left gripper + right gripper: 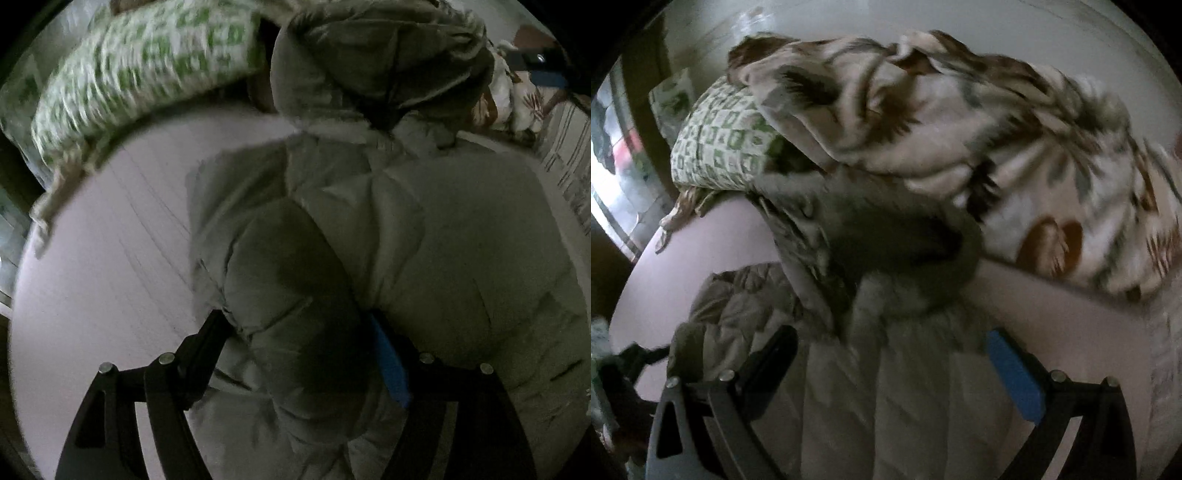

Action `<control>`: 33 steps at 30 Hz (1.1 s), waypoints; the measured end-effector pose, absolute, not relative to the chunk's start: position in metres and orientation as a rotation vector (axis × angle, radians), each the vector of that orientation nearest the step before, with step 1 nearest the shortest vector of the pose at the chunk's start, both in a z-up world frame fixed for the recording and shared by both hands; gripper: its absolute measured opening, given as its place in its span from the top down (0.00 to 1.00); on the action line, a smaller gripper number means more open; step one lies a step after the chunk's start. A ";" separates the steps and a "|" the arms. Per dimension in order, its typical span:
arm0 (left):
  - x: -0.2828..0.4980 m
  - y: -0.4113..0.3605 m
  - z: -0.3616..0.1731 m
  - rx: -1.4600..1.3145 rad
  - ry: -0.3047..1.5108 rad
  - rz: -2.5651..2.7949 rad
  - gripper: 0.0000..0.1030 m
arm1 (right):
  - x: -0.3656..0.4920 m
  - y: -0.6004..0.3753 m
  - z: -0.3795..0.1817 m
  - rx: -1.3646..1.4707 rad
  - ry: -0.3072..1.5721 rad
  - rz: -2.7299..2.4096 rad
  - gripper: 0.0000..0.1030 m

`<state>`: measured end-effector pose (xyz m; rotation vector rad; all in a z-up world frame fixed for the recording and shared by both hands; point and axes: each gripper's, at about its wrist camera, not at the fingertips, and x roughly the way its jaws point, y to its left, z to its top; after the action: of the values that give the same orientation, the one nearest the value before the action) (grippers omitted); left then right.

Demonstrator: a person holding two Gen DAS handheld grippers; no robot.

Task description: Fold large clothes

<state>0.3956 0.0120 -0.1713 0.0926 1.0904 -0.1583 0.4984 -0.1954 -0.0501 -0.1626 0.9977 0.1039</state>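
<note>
Closest to us, our left gripper (299, 328) stands with jaws spread around the folded-over sleeve (291, 280) of the puffer jacket (443, 229), which bulges between the fingers without being pinched. Our right gripper (886, 354) is likewise released, hovering over the jacket's quilted body with nothing between its pads. To fold well, we judge the sleeve should be pressed flat against the body before the next fold. Just beyond both tools lies the hood (369, 62), bunched on the pale sheet (110, 258). Farther off sit the green-patterned pillow (147, 62) and the floral blanket (997, 122). The jacket's hem is cut off below us; motion blur muddies the far bedding.
</note>
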 end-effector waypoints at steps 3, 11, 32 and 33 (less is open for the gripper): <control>0.396 0.020 -0.173 0.049 1.092 -0.183 0.21 | 0.517 -0.182 -0.051 -0.259 0.981 0.117 0.00; 0.401 0.018 -0.175 0.085 1.101 -0.203 0.14 | 0.567 -0.177 -0.071 -0.367 0.981 0.130 0.00; 0.375 0.016 -0.148 0.138 1.091 -0.114 0.14 | 0.516 -0.217 -0.082 -0.154 1.022 0.148 0.81; 0.370 0.016 -0.145 0.136 1.085 -0.112 0.14 | 0.510 -0.217 -0.080 -0.153 1.023 0.155 0.81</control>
<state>0.3703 0.0164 -0.1453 0.1359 1.0849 -0.1122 0.5097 -0.2173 -0.0801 -0.1530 1.0233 0.1553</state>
